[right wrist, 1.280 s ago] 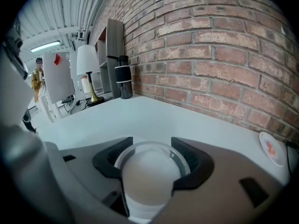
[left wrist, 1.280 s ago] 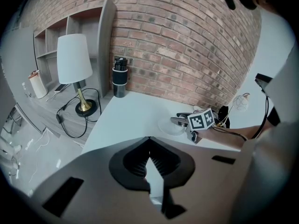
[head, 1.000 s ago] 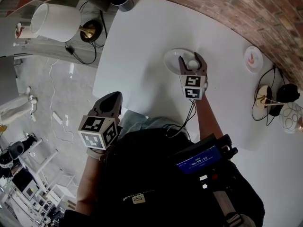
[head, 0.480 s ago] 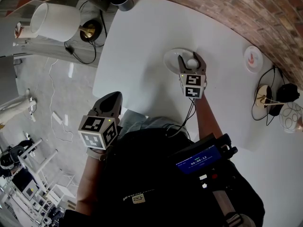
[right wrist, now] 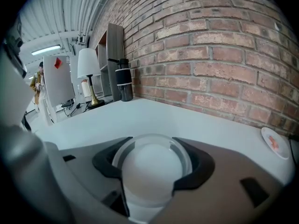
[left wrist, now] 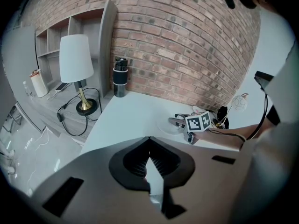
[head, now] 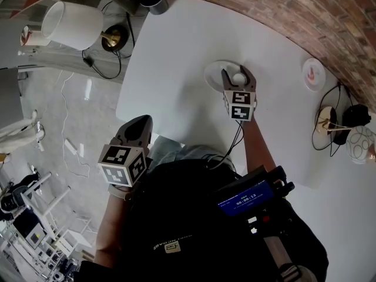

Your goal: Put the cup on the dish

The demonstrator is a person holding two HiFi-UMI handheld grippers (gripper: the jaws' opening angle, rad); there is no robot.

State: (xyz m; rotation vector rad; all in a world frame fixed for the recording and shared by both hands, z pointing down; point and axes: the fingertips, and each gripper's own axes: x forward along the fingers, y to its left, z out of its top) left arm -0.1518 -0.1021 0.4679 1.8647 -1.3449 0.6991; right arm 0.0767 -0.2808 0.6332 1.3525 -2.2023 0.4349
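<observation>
White surface (head: 176,57): dish (head: 211,75) toward the brick wall side. Cup (head: 238,77) is over the dish, clasped between the right gripper's (head: 238,73) fingers. Left gripper (head: 136,127) idle off the surface, fingers closed on nothing. Judged: placement step, near its end. Next: seat cup flat, part fingers, withdraw without tipping.

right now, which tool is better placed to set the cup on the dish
Right: the right tool grips the cup at the dish; the left tool sits shut, off the table.
</observation>
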